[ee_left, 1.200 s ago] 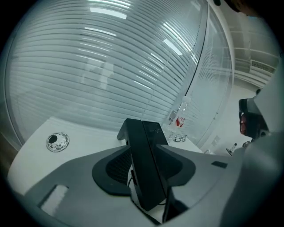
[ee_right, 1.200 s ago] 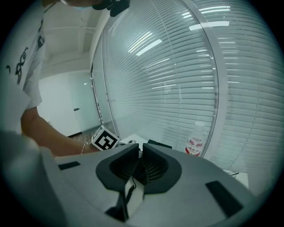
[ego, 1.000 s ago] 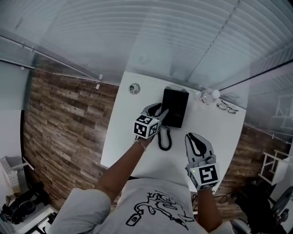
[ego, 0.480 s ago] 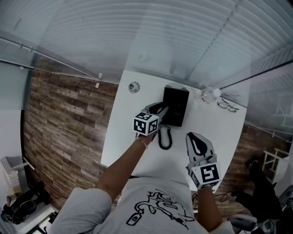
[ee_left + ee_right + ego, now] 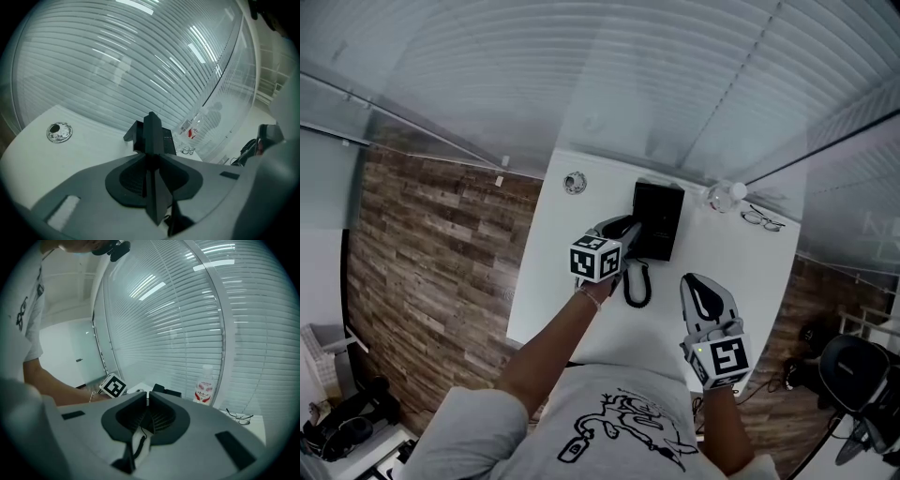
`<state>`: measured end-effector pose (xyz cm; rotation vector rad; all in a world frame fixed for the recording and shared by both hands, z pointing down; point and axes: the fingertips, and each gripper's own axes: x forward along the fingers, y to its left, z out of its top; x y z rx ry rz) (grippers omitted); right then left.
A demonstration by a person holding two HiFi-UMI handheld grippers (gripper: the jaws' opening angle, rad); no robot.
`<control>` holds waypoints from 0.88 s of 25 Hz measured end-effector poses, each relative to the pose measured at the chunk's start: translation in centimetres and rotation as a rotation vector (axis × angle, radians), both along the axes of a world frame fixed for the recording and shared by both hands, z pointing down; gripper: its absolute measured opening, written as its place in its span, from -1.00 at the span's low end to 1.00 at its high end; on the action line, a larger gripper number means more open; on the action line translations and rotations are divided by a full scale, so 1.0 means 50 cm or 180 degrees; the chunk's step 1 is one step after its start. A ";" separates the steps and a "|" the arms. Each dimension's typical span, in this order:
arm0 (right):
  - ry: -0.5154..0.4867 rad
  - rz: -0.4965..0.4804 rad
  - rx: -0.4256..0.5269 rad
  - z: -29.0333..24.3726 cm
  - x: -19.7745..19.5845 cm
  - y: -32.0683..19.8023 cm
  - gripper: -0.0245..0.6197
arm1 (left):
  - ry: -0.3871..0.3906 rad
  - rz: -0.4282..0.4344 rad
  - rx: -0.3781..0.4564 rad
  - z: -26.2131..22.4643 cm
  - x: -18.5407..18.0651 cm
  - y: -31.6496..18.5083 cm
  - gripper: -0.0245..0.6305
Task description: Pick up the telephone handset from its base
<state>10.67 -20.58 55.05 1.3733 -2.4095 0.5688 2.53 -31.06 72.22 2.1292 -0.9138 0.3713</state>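
Left claw (image 5: pixel 627 229), jaws just closing, clamps the handset (image 5: pixel 152 130) between them; the base (image 5: pixel 660 221) lies just right of it. Right claw (image 5: pixel 695 279), clenched and empty, hovers above the tabletop (image 5: pixel 551 274).

Black corded handset (image 5: pixel 152 133), edge-on, against left side of black base (image 5: pixel 660 217)
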 end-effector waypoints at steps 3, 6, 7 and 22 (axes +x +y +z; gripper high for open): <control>-0.0002 0.0014 0.0035 -0.011 0.001 0.000 -0.90 | 0.0075 -0.0055 0.0036 -0.022 -0.004 0.002 -0.70; 0.0025 0.0006 0.0084 -0.016 0.005 0.009 -0.90 | 0.0124 -0.0075 0.0109 -0.046 -0.008 0.010 -0.70; 0.0017 0.0019 0.0103 -0.020 0.006 0.011 -0.90 | 0.0146 -0.0085 0.0133 -0.057 -0.011 0.013 -0.71; 0.0078 0.0116 0.0449 -0.117 0.023 0.064 -0.90 | 0.0533 -0.0082 0.0719 -0.312 -0.027 0.102 -0.71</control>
